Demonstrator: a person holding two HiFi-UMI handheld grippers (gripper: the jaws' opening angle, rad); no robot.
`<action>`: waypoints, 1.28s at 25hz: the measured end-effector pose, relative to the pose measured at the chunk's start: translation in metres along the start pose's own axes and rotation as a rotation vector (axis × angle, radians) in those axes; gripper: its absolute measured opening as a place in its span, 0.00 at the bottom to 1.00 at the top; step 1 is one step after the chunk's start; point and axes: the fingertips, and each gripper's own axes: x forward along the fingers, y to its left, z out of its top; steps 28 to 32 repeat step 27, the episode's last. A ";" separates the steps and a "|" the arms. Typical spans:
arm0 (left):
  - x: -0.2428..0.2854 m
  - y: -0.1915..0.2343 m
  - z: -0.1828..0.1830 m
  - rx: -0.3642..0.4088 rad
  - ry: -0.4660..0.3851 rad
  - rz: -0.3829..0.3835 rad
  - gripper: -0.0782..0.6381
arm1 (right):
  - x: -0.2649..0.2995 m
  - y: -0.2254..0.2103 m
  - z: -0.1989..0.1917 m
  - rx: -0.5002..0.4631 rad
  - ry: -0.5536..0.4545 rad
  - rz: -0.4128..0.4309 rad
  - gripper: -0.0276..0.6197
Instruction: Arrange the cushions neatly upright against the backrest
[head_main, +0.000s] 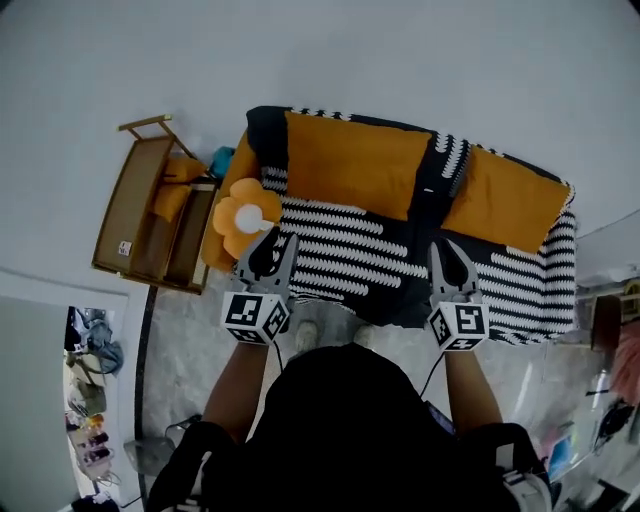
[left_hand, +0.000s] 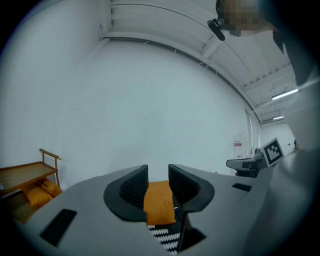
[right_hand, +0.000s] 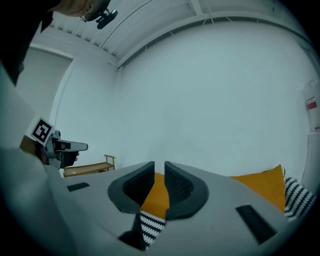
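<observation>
The head camera sat above the person and looked steeply down on the sofa from in front of its seat. It was far enough to take in the whole sofa, the white wall behind it and the wooden rack beside its left end. The camera on the left gripper looked almost level along its jaws toward the sofa's back. The camera on the right gripper faced the same way, before the sofa's right half. All three views shared the orange cushions. Each gripper view caught the other gripper at its edge.
</observation>
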 end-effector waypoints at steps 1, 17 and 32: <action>0.001 0.001 0.003 0.002 -0.004 -0.019 0.30 | -0.003 -0.001 0.002 0.008 -0.010 -0.028 0.16; 0.006 0.028 0.022 -0.006 -0.054 -0.187 0.23 | -0.007 0.056 0.017 0.046 -0.058 -0.176 0.09; 0.028 0.039 0.018 -0.060 -0.062 -0.222 0.22 | 0.009 0.050 0.017 0.006 -0.052 -0.196 0.09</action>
